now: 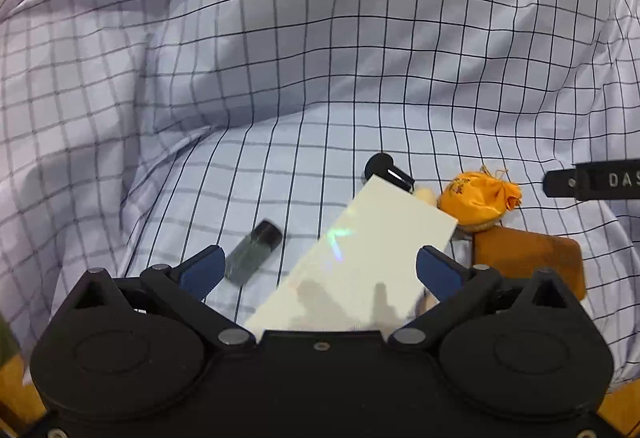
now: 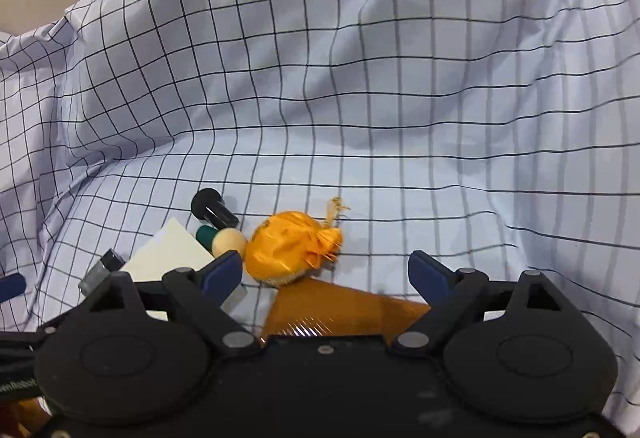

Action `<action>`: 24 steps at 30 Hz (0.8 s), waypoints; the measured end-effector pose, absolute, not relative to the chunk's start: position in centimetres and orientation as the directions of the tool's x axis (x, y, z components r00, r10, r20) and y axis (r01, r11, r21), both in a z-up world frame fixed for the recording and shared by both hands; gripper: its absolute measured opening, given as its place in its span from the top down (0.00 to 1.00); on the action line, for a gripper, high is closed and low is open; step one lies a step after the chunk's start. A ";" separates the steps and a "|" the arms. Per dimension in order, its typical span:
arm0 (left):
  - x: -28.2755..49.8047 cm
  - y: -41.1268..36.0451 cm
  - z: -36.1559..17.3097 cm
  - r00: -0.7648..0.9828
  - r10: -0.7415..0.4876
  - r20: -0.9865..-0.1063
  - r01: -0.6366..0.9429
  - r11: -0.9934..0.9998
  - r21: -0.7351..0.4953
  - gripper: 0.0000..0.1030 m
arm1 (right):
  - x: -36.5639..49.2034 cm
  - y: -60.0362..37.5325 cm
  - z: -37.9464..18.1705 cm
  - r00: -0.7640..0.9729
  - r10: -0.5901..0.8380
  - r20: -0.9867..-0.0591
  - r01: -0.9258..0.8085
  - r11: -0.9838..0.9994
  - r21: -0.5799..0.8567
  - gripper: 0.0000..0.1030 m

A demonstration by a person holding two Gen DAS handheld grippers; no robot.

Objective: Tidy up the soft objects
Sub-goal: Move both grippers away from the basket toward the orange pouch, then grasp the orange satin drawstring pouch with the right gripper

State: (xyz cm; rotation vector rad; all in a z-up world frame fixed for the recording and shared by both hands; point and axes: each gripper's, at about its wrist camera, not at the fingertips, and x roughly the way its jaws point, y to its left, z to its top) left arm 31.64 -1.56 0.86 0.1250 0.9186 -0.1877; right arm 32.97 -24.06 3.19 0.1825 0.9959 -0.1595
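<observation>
An orange satin pouch (image 1: 478,200) (image 2: 294,244) with a tied neck lies on the checked white cloth (image 1: 320,58) (image 2: 400,98). My left gripper (image 1: 320,270) is open and empty, its jaws wide over a white card (image 1: 360,262), with the pouch ahead to its right. My right gripper (image 2: 326,272) is open and empty, with the pouch just ahead of its left finger (image 2: 222,272). The cloth rises in big folds behind.
A small dark glass bottle (image 1: 254,252) (image 2: 100,272), a black cylinder (image 1: 384,166) (image 2: 212,208), a cream ball with a green piece (image 2: 224,240), the white card (image 2: 172,252) and a flat orange-brown sheet (image 1: 528,254) (image 2: 340,308) lie on the cloth. The right gripper's body (image 1: 592,182) shows at right.
</observation>
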 end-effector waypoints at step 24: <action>39.3 -2.7 -2.3 0.588 -0.133 -0.798 0.236 0.972 0.011 0.04 | 39.7 -23.9 -3.2 0.561 -0.064 -0.825 0.139 0.990 0.018 0.57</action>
